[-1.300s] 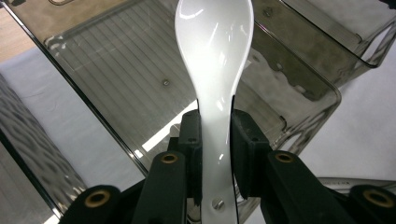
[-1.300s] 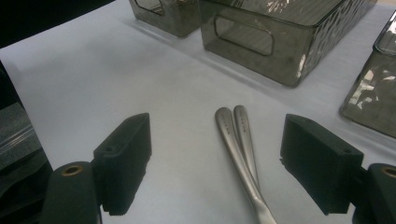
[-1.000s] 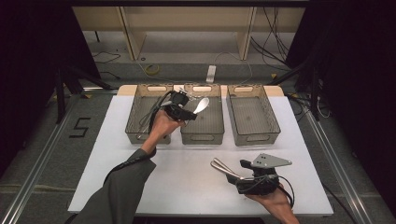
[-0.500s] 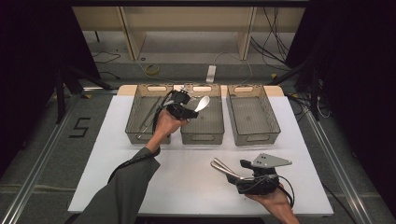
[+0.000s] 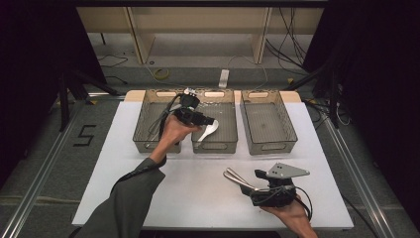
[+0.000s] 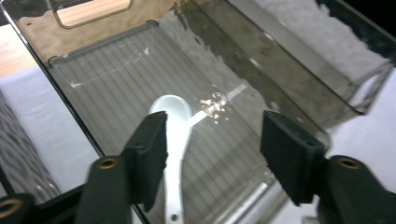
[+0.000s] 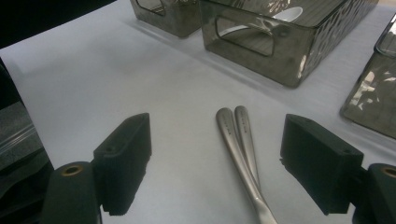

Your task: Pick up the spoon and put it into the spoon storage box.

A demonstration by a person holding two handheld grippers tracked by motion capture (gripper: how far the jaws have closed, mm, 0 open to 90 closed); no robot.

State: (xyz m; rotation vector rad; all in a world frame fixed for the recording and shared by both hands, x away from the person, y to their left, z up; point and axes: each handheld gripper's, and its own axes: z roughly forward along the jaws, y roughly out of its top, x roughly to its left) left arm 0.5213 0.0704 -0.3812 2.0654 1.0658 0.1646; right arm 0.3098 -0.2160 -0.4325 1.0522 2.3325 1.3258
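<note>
fingers (image 6: 149, 154) on the left gripper (image 6: 212, 154) have just been opening — the white spoon (image 6: 173, 140) lies loose on the floor of the middle bin (image 5: 229, 124), nearer the left pad, neither pad pressing it. a second ago that spoon hung in the grip above the bin; now it's down, so by my read this drop is done and the next piece is up. left hand (image 5: 174, 130) reaches out over the middle bin's front-left corner, forearm stretched, gripper tipped down into it. well short of the middle bin, near the table's front edge, the right gripper (image 7: 215, 163) sits low and spread wide, two metal handles (image 7: 238, 135) lying side by side between its pads, untouched. right hand (image 5: 289, 218) rests low, wrist level.
</note>
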